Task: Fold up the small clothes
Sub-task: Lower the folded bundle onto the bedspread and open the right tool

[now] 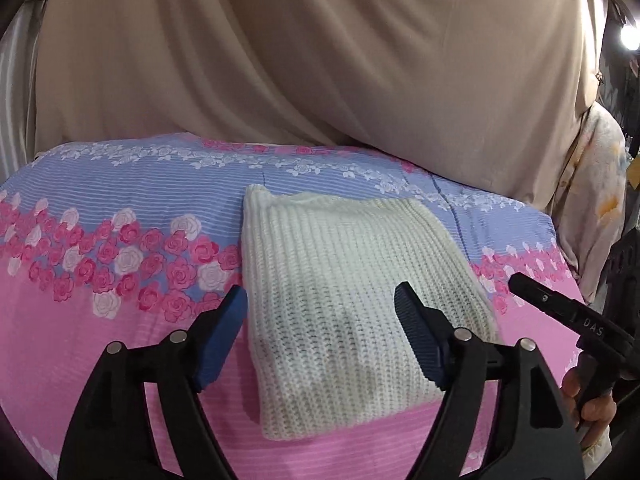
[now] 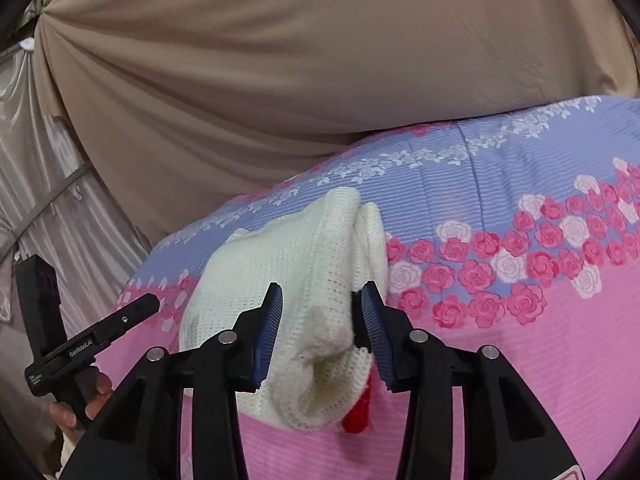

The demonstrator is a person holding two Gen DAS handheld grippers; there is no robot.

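A folded cream knit garment (image 1: 344, 292) lies flat on a floral bedsheet (image 1: 100, 344). My left gripper (image 1: 320, 312) hovers over its near half, wide open, its blue pads (image 1: 224, 332) apart from the knit. In the right wrist view the same garment (image 2: 304, 264) runs away from me. My right gripper (image 2: 322, 328) is over its near end, jaws narrower but open. The knit shows in the gap and spreads wider than the pads (image 2: 266, 336); I see no pinch. A red patch (image 2: 358, 412) peeks from under the garment's near end.
Beige draped cloth (image 1: 320, 60) hangs behind the bed. The right gripper's black handle (image 1: 576, 320) and a hand (image 1: 592, 408) sit at the right edge. The left gripper's handle (image 2: 92, 344) and a hand (image 2: 64, 412) show low on the left. A bright lamp (image 1: 630, 38) glares top right.
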